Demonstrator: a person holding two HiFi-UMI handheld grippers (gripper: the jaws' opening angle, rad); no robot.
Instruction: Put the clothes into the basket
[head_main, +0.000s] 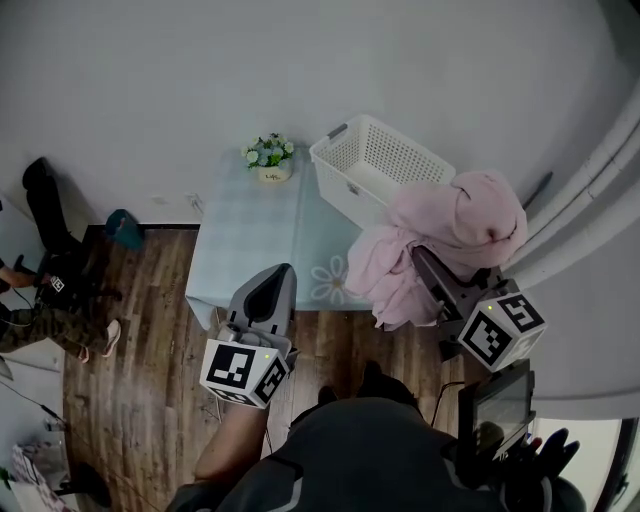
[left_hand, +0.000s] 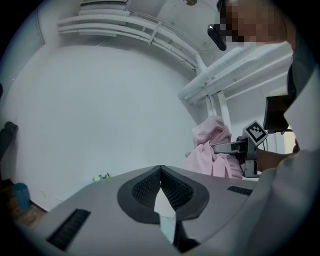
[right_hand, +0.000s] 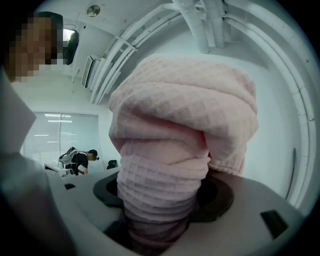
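A white slatted basket (head_main: 385, 165) stands empty on the far right corner of the pale table (head_main: 245, 230). My right gripper (head_main: 425, 262) is shut on a bunched pink waffle-knit garment (head_main: 440, 235), held up in the air just right of the basket. In the right gripper view the garment (right_hand: 175, 125) fills the middle and hides the jaws of that gripper (right_hand: 160, 200). My left gripper (head_main: 275, 275) hovers over the table's near edge, shut and empty. Its jaws meet at a point in the left gripper view (left_hand: 160, 170), where the pink garment (left_hand: 212, 147) hangs to the right.
A small pot of flowers (head_main: 270, 158) sits at the table's far edge, left of the basket. White rails (head_main: 600, 190) run down the right side. A dark screen (head_main: 495, 405) is at lower right. A person's legs (head_main: 40, 320) and dark bags (head_main: 45, 200) lie on the wooden floor at left.
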